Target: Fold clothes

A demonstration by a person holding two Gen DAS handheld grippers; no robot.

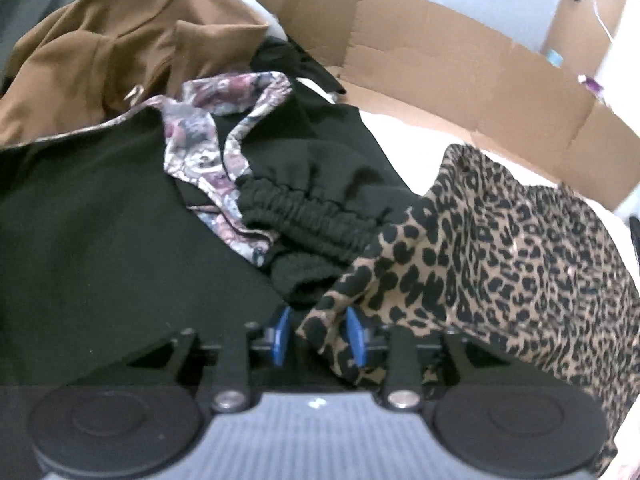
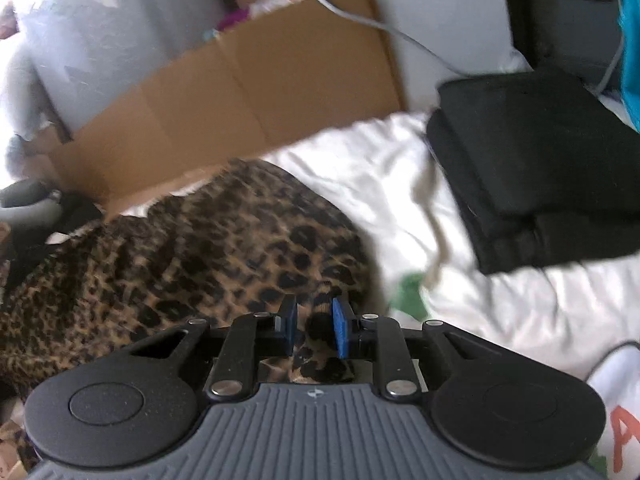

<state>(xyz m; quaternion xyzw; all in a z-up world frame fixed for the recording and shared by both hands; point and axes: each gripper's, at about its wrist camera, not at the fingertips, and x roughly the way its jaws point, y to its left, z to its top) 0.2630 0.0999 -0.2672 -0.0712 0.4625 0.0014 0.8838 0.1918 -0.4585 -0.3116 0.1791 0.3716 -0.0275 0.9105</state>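
A leopard-print garment [image 1: 500,248] lies spread over a white sheet, and one corner of it reaches back to my left gripper [image 1: 320,335]. That corner hangs between the blue pads and rests against the right one, while a gap shows at the left pad, so this gripper is open. In the right wrist view the same leopard garment [image 2: 200,248] fills the left half. A bunched fold of it is pinched between the pads of my right gripper [image 2: 315,327], which is shut on it.
Unfolded clothes are heaped on the left: a black piece with an elastic waistband [image 1: 312,216], a floral one [image 1: 208,136] and a brown one [image 1: 100,52]. A flattened cardboard box [image 2: 240,92] stands behind. Folded black clothes [image 2: 540,160] are stacked on the white sheet [image 2: 380,168] at right.
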